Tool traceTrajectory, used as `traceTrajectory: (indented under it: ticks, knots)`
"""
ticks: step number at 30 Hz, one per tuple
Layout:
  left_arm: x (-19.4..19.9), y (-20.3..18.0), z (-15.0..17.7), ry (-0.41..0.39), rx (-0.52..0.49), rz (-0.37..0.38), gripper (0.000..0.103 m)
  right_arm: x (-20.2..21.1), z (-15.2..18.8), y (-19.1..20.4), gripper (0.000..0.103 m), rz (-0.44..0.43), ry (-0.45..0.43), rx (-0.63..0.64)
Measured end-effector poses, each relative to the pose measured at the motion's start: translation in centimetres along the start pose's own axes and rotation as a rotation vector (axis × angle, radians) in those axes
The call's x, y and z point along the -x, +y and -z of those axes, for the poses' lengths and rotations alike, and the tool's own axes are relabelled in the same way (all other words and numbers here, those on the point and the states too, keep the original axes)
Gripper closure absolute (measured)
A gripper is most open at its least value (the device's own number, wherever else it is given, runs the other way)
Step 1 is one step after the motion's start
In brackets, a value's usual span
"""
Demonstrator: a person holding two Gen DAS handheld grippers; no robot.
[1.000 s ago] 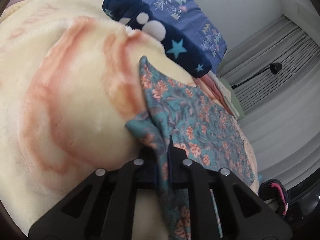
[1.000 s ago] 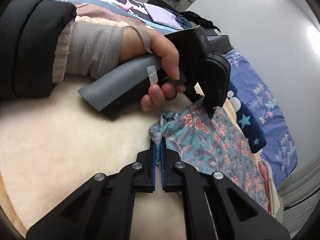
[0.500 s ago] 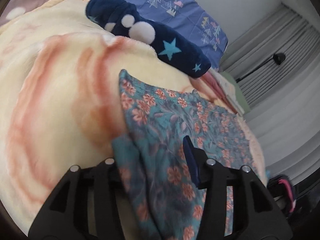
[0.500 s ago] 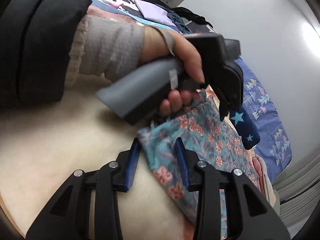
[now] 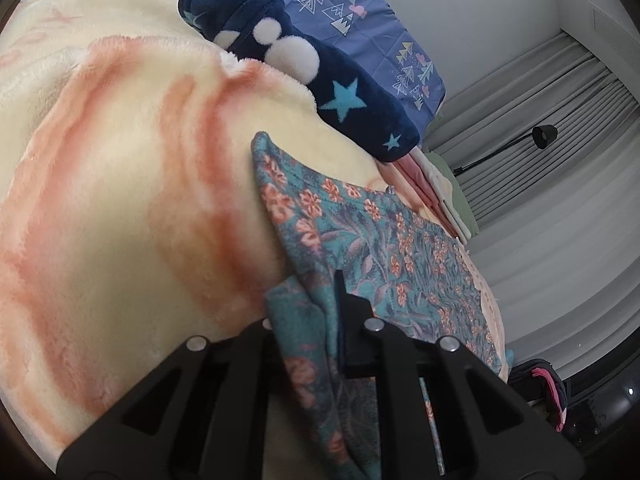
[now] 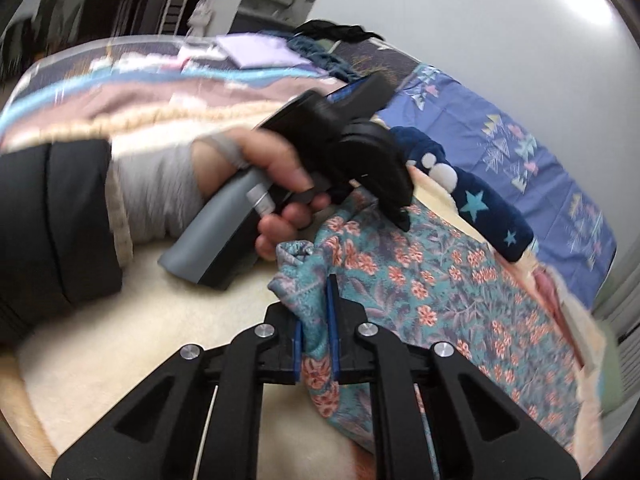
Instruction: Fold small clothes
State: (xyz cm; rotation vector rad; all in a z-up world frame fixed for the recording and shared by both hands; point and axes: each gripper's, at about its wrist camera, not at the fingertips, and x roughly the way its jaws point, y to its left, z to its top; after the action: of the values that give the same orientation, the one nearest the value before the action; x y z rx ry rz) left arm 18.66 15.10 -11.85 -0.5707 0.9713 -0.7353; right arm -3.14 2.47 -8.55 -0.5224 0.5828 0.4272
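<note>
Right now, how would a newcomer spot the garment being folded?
Find the cream fleece blanket with orange swirls covering the bed. On it, beside the navy plush with turquoise stars, lies the thin teal cloth with coral flowers, the only floral piece, with both grippers shut on its near edge.

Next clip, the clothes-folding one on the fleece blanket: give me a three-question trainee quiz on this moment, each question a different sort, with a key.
1. True or false: the right gripper is shut on the floral garment.
2. Multiple choice: what lies just beyond the floral garment on the cream blanket? A) a navy fleece item with stars B) a red towel C) a wicker basket
3. Fill in: the left gripper is shut on the ____ garment.

Key: 1 true; 2 A; 3 floral. Both grippers have just been closing, with a bunched edge of the cloth between the fingers.
</note>
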Motion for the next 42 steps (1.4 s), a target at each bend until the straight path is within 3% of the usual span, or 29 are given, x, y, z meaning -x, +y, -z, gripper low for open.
traceTrajectory:
  ticks: [4, 7, 10, 22, 32, 42]
  knots:
    - [-0.2, -0.4, -0.4, 0.018, 0.019, -0.032, 0.091, 0.8, -0.2, -2.5, 0.093, -0.086, -0.009, -0.150]
    - [-0.2, -2.5, -0.5, 0.020, -0.012, -0.117, 0.091, 1.4, 0.1, -4.2, 0.094, -0.137, -0.011, -0.250]
    - [0.2, -5.5, -0.8, 0.002, -0.053, -0.134, 0.092, 2.4, 0.4, -5.7, 0.094, -0.160, -0.019, -0.315]
    - [-0.9, -16.5, -2.1, -0.025, -0.193, -0.255, 0.093, 7.5, 2.7, -12.7, 0.094, -0.155, -0.135, -0.478]
    - [-7.4, -24.6, -1.4, 0.006, -0.294, -0.316, 0.095, 10.7, 8.0, -19.5, 0.094, -0.125, -0.184, -0.623]
    - [-16.5, -32.2, 1.3, 0.119, -0.462, -0.376, 0.095, 13.6, 15.9, -25.8, 0.094, -0.114, -0.210, -0.849]
